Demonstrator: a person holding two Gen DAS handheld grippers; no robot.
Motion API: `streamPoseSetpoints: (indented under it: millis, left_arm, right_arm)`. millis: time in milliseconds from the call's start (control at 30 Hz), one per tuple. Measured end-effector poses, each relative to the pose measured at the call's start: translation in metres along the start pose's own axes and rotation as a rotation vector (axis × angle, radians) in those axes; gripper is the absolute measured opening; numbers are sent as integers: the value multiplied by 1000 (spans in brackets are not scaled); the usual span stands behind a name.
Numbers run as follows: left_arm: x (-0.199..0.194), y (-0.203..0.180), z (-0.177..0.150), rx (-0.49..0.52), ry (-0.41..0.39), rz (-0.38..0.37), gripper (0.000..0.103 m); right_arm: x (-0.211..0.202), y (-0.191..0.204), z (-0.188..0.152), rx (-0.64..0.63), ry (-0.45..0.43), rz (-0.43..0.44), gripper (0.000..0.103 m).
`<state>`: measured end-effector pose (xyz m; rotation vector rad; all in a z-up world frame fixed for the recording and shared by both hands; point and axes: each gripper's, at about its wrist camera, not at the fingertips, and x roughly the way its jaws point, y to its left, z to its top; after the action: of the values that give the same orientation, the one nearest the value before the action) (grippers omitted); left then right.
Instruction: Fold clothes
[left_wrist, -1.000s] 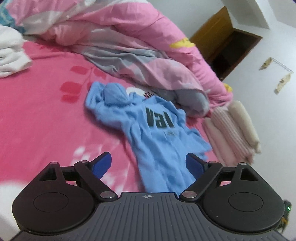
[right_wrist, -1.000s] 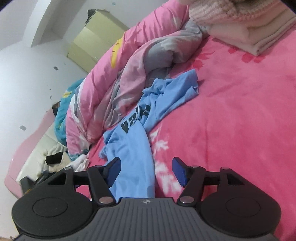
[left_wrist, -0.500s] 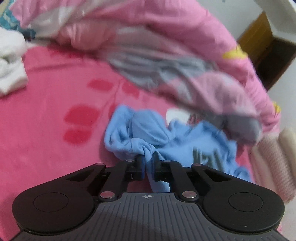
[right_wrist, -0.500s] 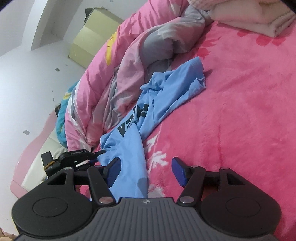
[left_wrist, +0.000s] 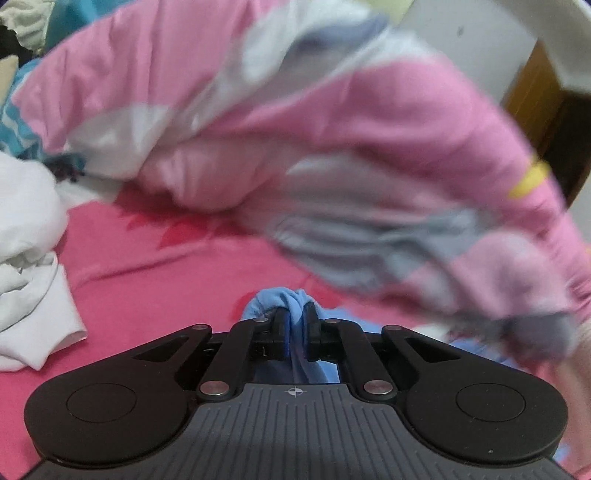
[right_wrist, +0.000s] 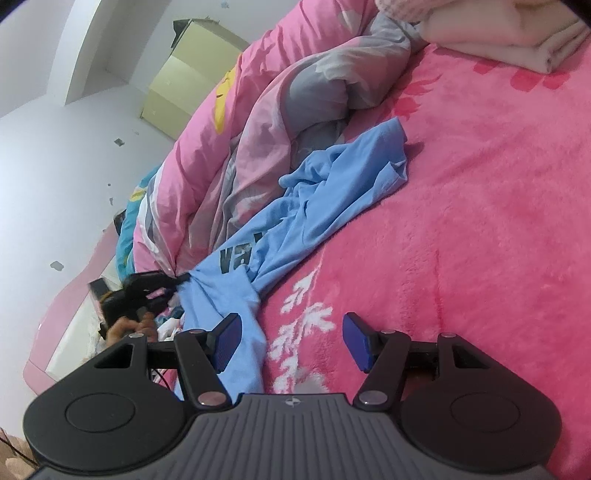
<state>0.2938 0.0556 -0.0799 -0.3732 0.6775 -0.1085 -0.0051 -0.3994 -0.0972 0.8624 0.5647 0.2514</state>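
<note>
Shirt (right_wrist: 314, 206), blue, lies crumpled on the bed (right_wrist: 480, 221) beside the pink quilt (right_wrist: 258, 122), its long axis running from my left hand-held gripper (left_wrist: 294, 325) toward the quilt. That gripper is clamped on a bunched edge. My right hand-held gripper (right_wrist: 291, 341) hangs open, angled slightly down, the shirt's near end just left of its gap.

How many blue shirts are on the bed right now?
1. The blue shirt lies crumpled on the pink bed cover beside the quilt, one end pinched in the left tongs. Others could be hidden under the quilt.
</note>
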Motion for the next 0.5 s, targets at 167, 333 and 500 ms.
streamPoseSetpoints:
  millis: [167, 333, 500]
  left_arm:
    - [3, 16, -11, -25, 72, 31, 18]
    - [-44, 24, -19, -25, 52, -2, 52]
    - [-108, 19, -42, 43, 58, -107, 57]
  right_arm:
    - [1, 1, 0, -12, 4, -7, 64]
    - [-1, 1, 0, -5, 0, 0, 64]
    - [-4, 16, -3, -41, -5, 46, 73]
